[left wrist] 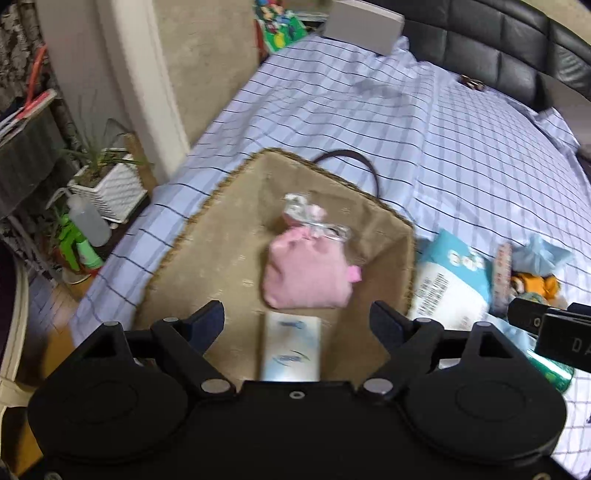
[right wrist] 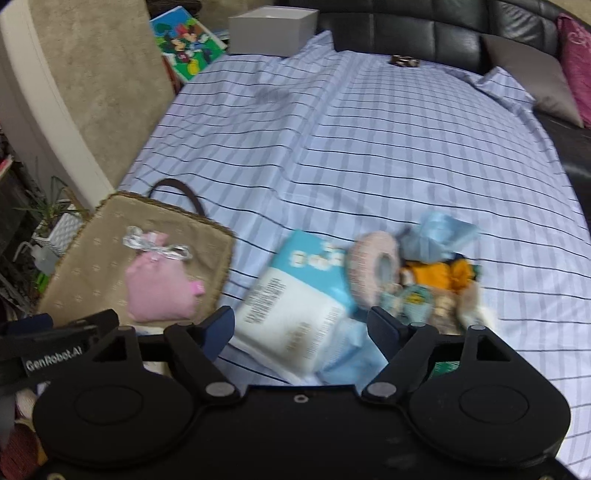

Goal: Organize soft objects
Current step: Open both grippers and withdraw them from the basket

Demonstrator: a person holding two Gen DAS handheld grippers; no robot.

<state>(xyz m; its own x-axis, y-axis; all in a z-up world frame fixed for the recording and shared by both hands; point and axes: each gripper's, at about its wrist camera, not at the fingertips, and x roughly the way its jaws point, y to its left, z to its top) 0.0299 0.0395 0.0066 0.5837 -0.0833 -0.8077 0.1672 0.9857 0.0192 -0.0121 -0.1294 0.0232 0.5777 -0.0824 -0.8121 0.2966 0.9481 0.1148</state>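
A tan fabric-lined basket [left wrist: 229, 236] with a brown handle lies on the striped bed sheet; it also shows in the right wrist view [right wrist: 92, 258]. In it lie a pink drawstring pouch [left wrist: 308, 277] [right wrist: 159, 288] and a white tissue pack [left wrist: 291, 347]. My left gripper [left wrist: 297, 321] is open and empty above the basket. My right gripper [right wrist: 301, 325] is open and empty over a blue-and-white soft pack [right wrist: 295, 295] [left wrist: 450, 280]. Beside it lie a pink ring [right wrist: 373, 269], a blue cloth [right wrist: 439, 232] and an orange plush toy [right wrist: 439, 275].
A grey box [right wrist: 271, 31] and a colourful cartoon book [right wrist: 186, 40] stand at the bed's far end. A black padded headboard [right wrist: 424, 33] and cushions [right wrist: 576, 62] run along the right. A potted plant [left wrist: 110, 181] and bottles sit on the floor at left.
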